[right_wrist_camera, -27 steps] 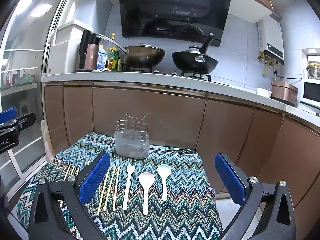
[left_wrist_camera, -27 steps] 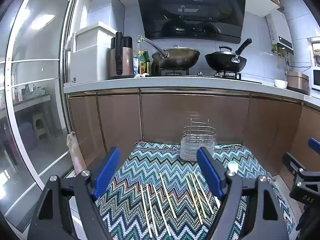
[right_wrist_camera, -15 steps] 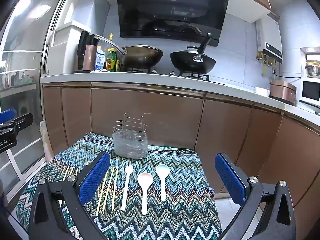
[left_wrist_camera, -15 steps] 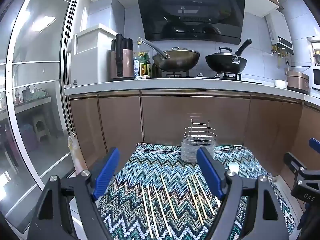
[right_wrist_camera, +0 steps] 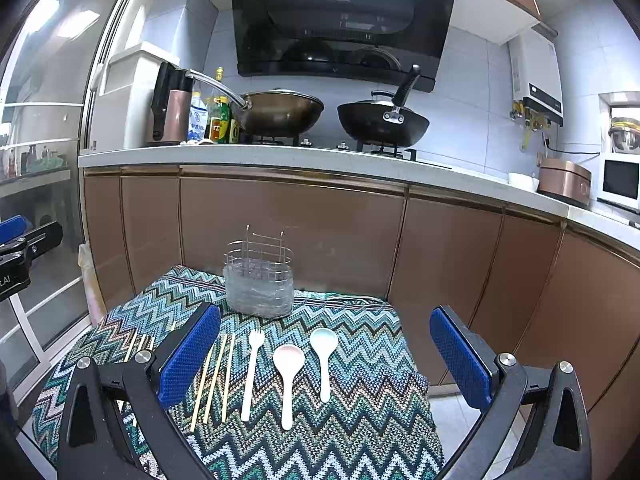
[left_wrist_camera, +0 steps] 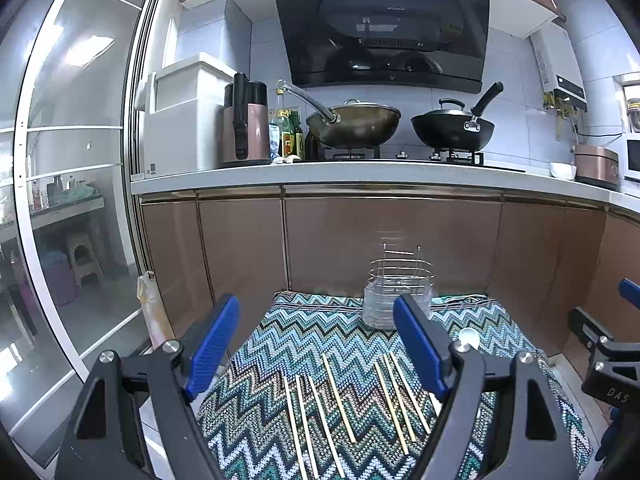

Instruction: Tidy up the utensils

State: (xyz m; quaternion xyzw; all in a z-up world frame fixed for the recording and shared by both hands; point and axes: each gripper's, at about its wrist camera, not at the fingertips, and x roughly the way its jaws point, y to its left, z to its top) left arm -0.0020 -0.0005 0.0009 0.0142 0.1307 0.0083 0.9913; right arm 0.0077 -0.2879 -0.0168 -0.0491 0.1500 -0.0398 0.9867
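Observation:
A wire utensil holder [right_wrist_camera: 259, 286] with a clear liner stands at the far edge of a zigzag-patterned cloth [right_wrist_camera: 360, 420]; it also shows in the left wrist view [left_wrist_camera: 394, 296]. Several wooden chopsticks [left_wrist_camera: 340, 400] lie in a row on the cloth, some also in the right wrist view [right_wrist_camera: 216, 380]. A white fork [right_wrist_camera: 251, 372], a pink spoon [right_wrist_camera: 287, 376] and a pale blue spoon [right_wrist_camera: 324, 356] lie side by side. My left gripper [left_wrist_camera: 316, 344] is open and empty above the chopsticks. My right gripper [right_wrist_camera: 326, 356] is open and empty above the spoons.
Brown cabinet doors [right_wrist_camera: 288, 232] stand right behind the cloth, under a white counter [right_wrist_camera: 280, 156] with two woks [right_wrist_camera: 380, 120], a kettle and bottles. A glass sliding door [left_wrist_camera: 60, 200] is at the left. The floor drops off at the cloth's right edge [right_wrist_camera: 436, 400].
Both views have shifted very slightly; the cloth and utensils lie as before. Both grippers stay open.

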